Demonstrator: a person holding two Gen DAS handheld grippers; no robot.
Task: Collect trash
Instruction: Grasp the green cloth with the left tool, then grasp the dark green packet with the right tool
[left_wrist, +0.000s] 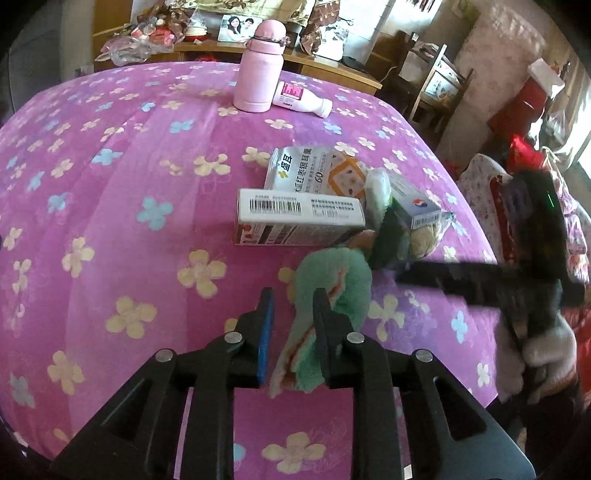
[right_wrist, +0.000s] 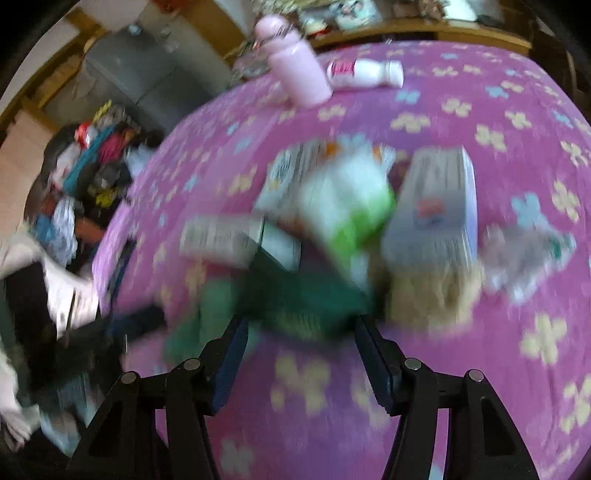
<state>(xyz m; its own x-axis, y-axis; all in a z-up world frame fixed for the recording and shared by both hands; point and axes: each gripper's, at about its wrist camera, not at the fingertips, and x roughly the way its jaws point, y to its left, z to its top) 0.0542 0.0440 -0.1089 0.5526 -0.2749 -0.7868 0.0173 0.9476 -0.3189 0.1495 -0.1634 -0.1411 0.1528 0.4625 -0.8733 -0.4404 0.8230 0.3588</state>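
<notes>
On the pink flowered bedspread (left_wrist: 122, 206) lies a heap of trash: a long white barcode box (left_wrist: 299, 218), a white food pouch (left_wrist: 306, 171), a small blue-and-white box (left_wrist: 417, 206), a green-white wrapper (left_wrist: 378, 188) and a clear wrapper (right_wrist: 524, 258). A light green fluffy cloth (left_wrist: 332, 295) lies at the heap's near edge. My left gripper (left_wrist: 293, 314) is open, its right finger pressing on the cloth. My right gripper (right_wrist: 301, 332) is open just before a dark green cloth (right_wrist: 306, 295); this view is blurred. It shows from the side in the left wrist view (left_wrist: 461, 280).
A pink flask (left_wrist: 258, 70) stands at the far side with a white bottle (left_wrist: 303, 98) lying beside it. A wooden headboard shelf (left_wrist: 221, 48) with clutter runs behind. A pile of clothes (right_wrist: 85, 177) lies off the bed's left edge.
</notes>
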